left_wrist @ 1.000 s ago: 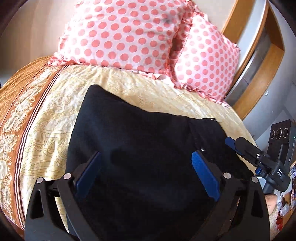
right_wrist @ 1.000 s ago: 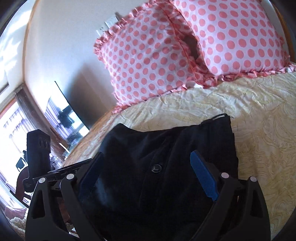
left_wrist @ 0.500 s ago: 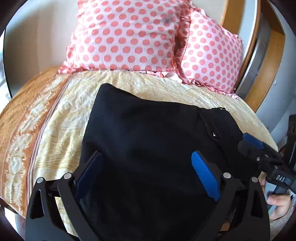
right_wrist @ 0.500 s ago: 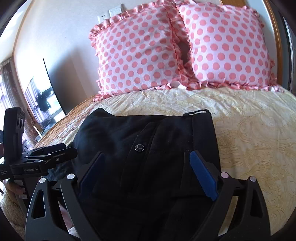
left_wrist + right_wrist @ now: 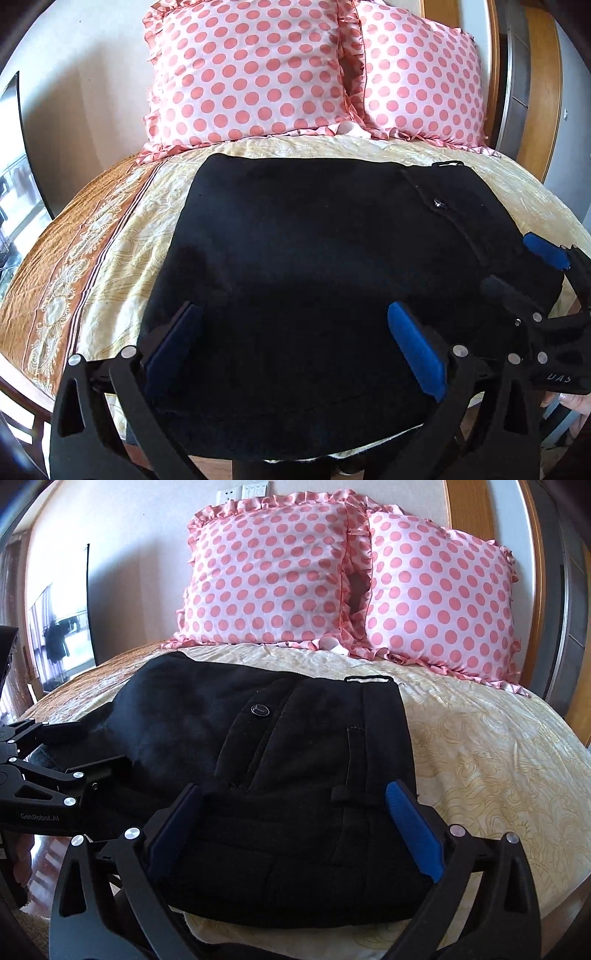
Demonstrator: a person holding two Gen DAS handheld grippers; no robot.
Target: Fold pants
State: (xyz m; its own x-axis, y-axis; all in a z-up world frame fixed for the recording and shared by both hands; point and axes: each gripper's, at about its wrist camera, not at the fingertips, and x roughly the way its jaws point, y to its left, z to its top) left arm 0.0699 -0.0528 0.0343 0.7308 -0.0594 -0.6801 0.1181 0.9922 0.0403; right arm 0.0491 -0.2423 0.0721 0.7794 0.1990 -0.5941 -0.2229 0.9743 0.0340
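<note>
Black pants (image 5: 314,251) lie folded into a flat rectangle on the bed; they also show in the right wrist view (image 5: 280,760), with the waistband, a belt loop and a button (image 5: 259,709) on top. My left gripper (image 5: 295,339) is open and empty, hovering over the near edge of the pants. My right gripper (image 5: 295,827) is open and empty, above the waistband end. The right gripper shows at the right of the left wrist view (image 5: 524,266), and the left gripper at the left of the right wrist view (image 5: 77,749).
The bed has a yellow patterned cover (image 5: 122,236) with an orange border (image 5: 55,258). Two pink polka-dot pillows (image 5: 251,74) (image 5: 439,602) stand against the wall at the head. A wooden frame (image 5: 546,81) is on the right, a dark screen (image 5: 62,627) on the left.
Both grippers have pulled back and levelled, so the pants and pillows look farther away and squarer. The pants have not moved. Both grippers have stayed open.
</note>
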